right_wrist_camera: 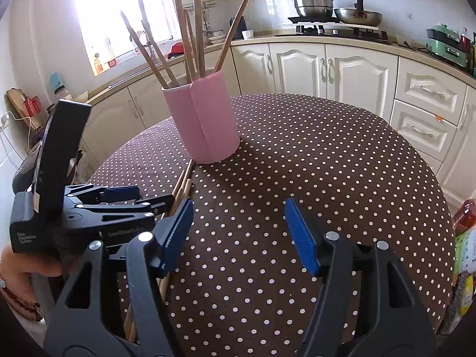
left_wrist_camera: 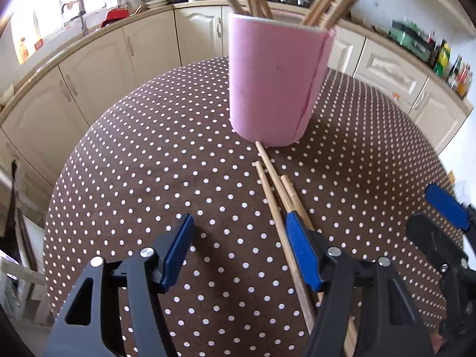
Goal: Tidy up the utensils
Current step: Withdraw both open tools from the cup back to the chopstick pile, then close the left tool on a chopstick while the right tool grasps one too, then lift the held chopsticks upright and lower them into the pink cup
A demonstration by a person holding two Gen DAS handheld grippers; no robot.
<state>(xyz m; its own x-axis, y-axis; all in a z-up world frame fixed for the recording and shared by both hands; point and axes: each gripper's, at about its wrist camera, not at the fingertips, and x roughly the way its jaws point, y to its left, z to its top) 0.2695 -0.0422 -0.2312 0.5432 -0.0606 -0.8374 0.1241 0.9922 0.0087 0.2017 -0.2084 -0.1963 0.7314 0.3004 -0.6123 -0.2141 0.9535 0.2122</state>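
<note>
Three chopsticks (left_wrist_camera: pixel 272 190) lie loose, tips toward the cup (left_wrist_camera: pixel 275 83) at 12 o'clock. Left gripper (left_wrist_camera: pixel 238 247) and right gripper (right_wrist_camera: pixel 238 232) gape wide, empty. Left gripper's label is blurry.

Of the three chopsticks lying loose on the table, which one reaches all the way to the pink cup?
The middle chopstick: its tip meets the pink cup base, while both neighbours stop short.

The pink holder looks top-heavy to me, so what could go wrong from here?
The pink holder carries long chopsticks fanned outward; a bump could tip it. The loose chopsticks lie bunched against its base, under the left gripper's right pad, so a grasp might take several or roll them.
</note>
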